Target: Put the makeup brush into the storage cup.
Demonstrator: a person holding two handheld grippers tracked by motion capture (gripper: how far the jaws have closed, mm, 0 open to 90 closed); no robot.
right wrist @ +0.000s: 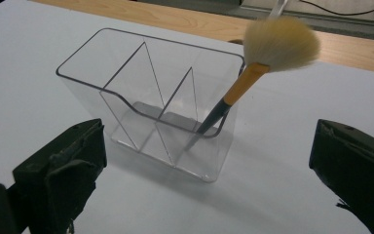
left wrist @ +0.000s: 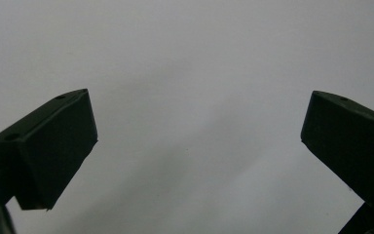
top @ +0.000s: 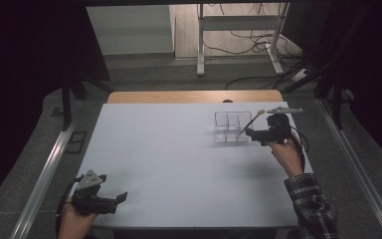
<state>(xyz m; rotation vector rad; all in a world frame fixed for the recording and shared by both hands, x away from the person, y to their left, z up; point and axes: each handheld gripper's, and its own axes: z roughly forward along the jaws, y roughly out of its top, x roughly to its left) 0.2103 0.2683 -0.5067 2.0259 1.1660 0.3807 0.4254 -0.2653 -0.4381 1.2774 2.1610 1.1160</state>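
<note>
At the lower left of the high view, left tongs (top: 122, 197), held low over the white table (top: 169, 164). Spread wide, with nothing between them. In the left gripper view, the same wide left tongs (left wrist: 199, 141) over bare table (left wrist: 199, 48). Looked like waiting, not working.

Further right, in the upper right part of the high view, a clear box (top: 226, 113) with little walls inside. Stood on the table, near the far edge. Inside it, a brush (top: 252, 121), leaning, fluffy end up and pointing to the upper right.

In the right gripper view, clear box (right wrist: 83, 97) in the middle, and brush (right wrist: 238, 87) in its right-hand room, dark end down at the bottom, resting on the rim.

Just right of the box in the high view, right tongs (top: 248, 132). Open wide too (right wrist: 207, 141), holding nothing, not touching the brush.

Probably the end of the putting-in step, with the brush already in the box. Next, most likely: pull the right tongs back slowly. Best not to bump the leaning brush or the light box.
</note>
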